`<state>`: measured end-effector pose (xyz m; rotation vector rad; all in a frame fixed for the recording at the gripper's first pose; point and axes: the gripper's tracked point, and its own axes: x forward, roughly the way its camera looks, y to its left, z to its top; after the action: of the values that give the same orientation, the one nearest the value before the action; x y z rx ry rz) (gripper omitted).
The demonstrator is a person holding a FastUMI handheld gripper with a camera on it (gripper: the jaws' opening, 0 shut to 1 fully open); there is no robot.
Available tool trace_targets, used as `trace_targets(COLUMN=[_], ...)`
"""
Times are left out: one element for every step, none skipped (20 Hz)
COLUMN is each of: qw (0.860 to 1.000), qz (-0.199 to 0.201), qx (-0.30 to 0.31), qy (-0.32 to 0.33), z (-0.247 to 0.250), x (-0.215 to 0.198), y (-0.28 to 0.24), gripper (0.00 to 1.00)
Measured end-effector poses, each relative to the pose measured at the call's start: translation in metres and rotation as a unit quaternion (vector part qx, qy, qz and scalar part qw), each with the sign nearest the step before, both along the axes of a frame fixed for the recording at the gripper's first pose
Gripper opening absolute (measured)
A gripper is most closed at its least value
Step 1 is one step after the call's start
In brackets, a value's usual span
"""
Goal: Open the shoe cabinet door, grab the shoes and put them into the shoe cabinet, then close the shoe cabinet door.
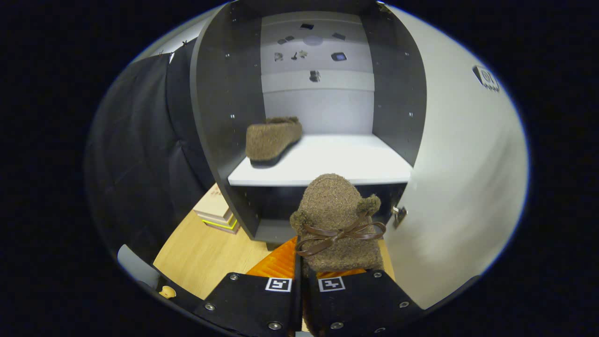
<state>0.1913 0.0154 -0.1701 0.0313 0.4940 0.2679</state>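
Through the gripper view I see my gripper [300, 276] closed narrow on a brown fuzzy slipper [338, 224]: both fingers [252, 299] press the slipper's rear part between them, and its rounded toe, with a brown leather bow [339, 234] and two small pompoms, sticks out just ahead of the fingertips, pointing toward the shoe cabinet [224, 117]. The cabinet stands open straight ahead, dark side panels framing a white shelf [337, 164]. On that shelf, toward its left side near the left panel, sits the second matching slipper [271, 140], resting flat with its toe angled toward me. The held slipper hangs in front of and slightly below the shelf's front edge, right of centre. The white cabinet door [463, 187] is swung open beside the slipper on the right. Below lies a wooden floor [201, 257], with a stack of flat boxes [216, 213] against the cabinet's left foot.
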Motion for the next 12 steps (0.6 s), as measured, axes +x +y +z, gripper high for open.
trace_targets(qw=[1.0, 1.0, 0.999, 0.999, 0.999, 0.999, 0.999, 0.999, 0.999, 0.999, 0.999, 0.999], qz=[0.005, 0.006, 0.003, 0.0, -0.006, -0.009, -0.012, -0.011, -0.011, -0.012, -0.014, -0.016], qx=[0.006, 0.011, 0.011, 0.006, 0.001, -0.003, -0.002, -0.002, -0.005, -0.009, -0.011, -0.008], qy=[-0.016, -0.027, -0.034, -0.041, -0.043, -0.043, -0.045, -0.047, -0.047, -0.049, -0.05, -0.047], z=[0.019, 0.034, 0.048, 0.061, 0.07, 0.082, 0.088, 0.093, 0.097, 0.1, 0.102, 0.103], x=[0.015, 0.031, 0.045, 0.058, 0.074, 0.088, 0.099, 0.11, 0.129, 0.143, 0.159, 0.172], y=[0.001, 0.0, -0.003, -0.009, -0.014, -0.023, -0.024, -0.022, -0.021, -0.02, -0.019, -0.019], gripper=[0.07, 0.06, 0.07, 0.07, 0.06, 0.07, 0.07, 0.07, 0.06, 0.07, 0.07, 0.06])
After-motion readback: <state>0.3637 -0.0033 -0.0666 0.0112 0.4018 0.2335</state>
